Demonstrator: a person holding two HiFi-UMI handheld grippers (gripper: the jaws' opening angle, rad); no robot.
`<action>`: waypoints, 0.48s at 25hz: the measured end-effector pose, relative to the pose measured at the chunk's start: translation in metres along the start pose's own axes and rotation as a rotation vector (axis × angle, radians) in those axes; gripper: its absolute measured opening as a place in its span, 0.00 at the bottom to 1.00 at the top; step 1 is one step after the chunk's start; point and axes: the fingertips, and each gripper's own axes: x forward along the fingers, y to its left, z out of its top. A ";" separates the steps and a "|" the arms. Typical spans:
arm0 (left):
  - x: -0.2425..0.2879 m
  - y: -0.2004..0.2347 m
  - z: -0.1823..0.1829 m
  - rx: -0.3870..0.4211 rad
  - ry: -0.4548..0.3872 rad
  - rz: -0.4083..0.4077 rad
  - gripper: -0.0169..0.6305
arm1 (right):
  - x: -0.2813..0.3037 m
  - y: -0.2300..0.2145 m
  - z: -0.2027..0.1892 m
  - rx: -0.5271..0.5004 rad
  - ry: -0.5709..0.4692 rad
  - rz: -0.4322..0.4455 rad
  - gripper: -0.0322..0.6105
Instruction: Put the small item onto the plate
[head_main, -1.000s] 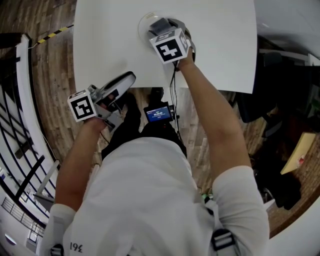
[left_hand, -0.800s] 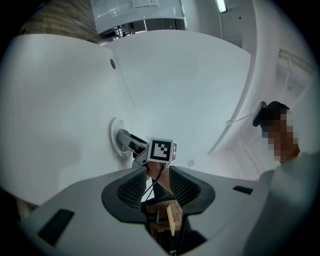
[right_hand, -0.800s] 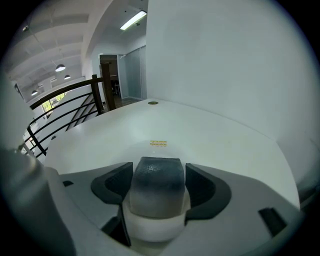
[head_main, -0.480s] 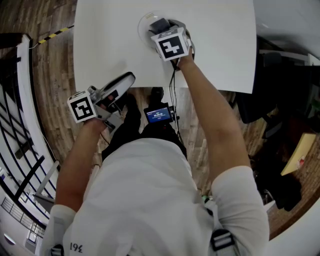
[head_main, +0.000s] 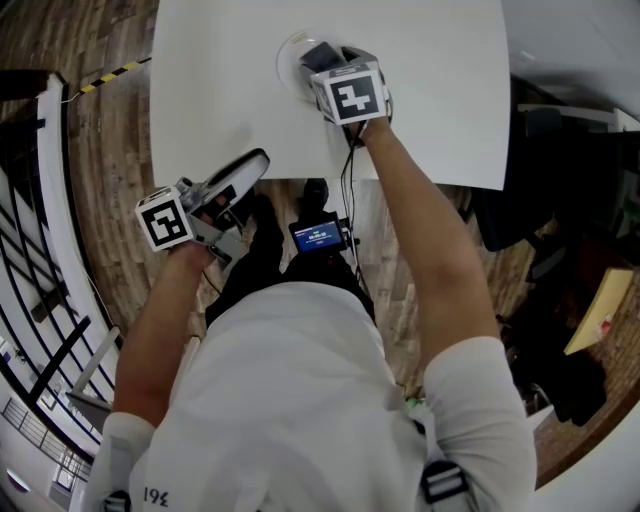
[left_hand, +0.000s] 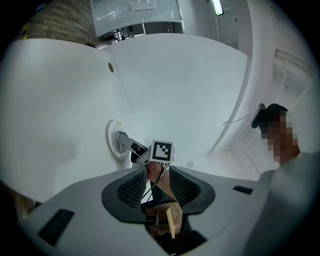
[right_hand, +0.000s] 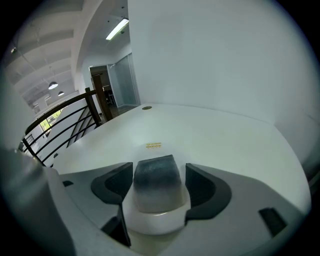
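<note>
Dark grey, seemingly light and stiff, the small block (right_hand: 155, 180) is being clamped by its flat sides in the jaws of the right gripper (right_hand: 159, 172), those of the left gripper (left_hand: 157, 186) standing apart.

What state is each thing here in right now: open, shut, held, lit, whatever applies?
right gripper, fingers shut on the dark grey block.
dark grey block, held upright over the plate; whether it touches it is unclear.
plate, lying flat on the white table.
left gripper, fingers open, nothing between them, held off the table's near edge.
small screen, lit.
</note>
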 end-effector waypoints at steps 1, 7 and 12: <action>0.000 -0.001 0.001 0.001 -0.001 -0.002 0.22 | -0.003 -0.001 0.002 0.007 -0.007 -0.002 0.57; 0.002 -0.011 0.002 0.012 -0.006 -0.025 0.22 | -0.024 -0.003 0.010 0.022 -0.022 -0.023 0.57; 0.000 -0.020 0.002 0.029 -0.010 -0.042 0.22 | -0.034 0.004 0.007 0.028 -0.034 -0.002 0.57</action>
